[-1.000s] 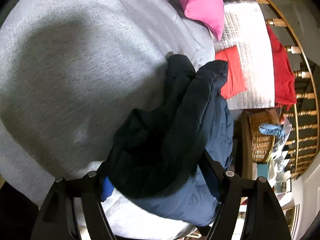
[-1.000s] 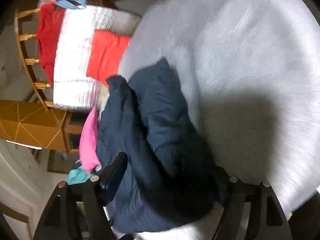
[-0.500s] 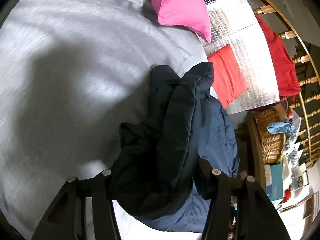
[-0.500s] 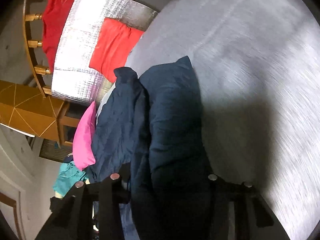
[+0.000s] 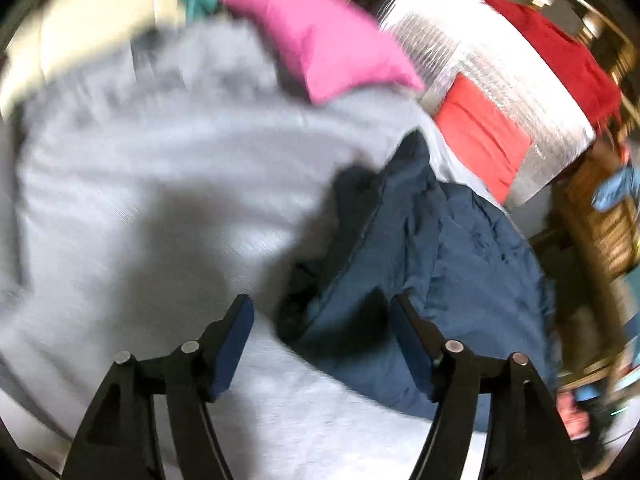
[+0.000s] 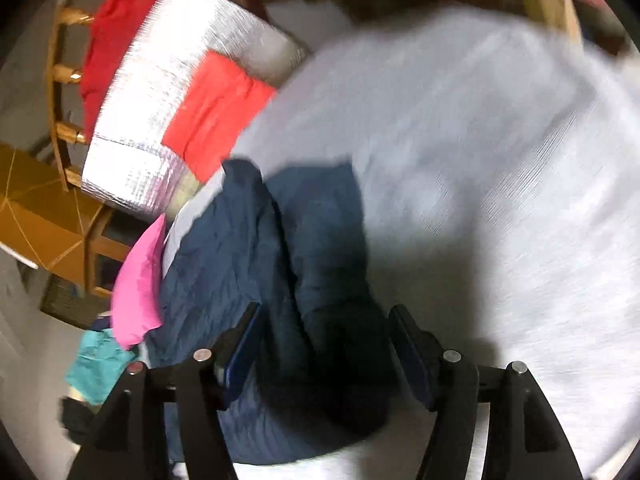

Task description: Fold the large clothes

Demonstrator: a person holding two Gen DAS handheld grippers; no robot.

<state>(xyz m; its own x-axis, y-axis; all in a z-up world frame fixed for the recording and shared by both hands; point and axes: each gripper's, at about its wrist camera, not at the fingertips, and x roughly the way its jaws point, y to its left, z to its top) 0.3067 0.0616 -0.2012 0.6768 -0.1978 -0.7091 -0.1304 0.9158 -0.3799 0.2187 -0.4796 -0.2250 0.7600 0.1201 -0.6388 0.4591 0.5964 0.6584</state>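
A navy padded jacket [image 5: 420, 240] lies bunched in thick folds on the grey bedspread [image 5: 160, 160]. My left gripper [image 5: 322, 320] hovers just above its near end. Its jaws are opening, and the left pad stands clear over bare bedspread with no pad pressing on cloth. In the right wrist view the same jacket [image 6: 312, 240] runs away from my right gripper [image 6: 324, 340]. Those jaws are opening too, with a dark fold of the jacket between the fingers but not pinched. Both views are blurred by motion.
A pink pillow [image 5: 320, 52] lies at the bed's far side beside a silver quilted bag [image 5: 480, 92] with a red patch. A red cloth [image 5: 552, 52] hangs on a wooden rail, near a wicker basket [image 5: 608, 232]. A teal cloth [image 6: 100, 364] lies beyond the pillow.
Both grippers held jacket folds, squeezed tighter half a second ago, then spread and lifted off. The jacket now lies lower and farther from the fingers, and both views have rolled.
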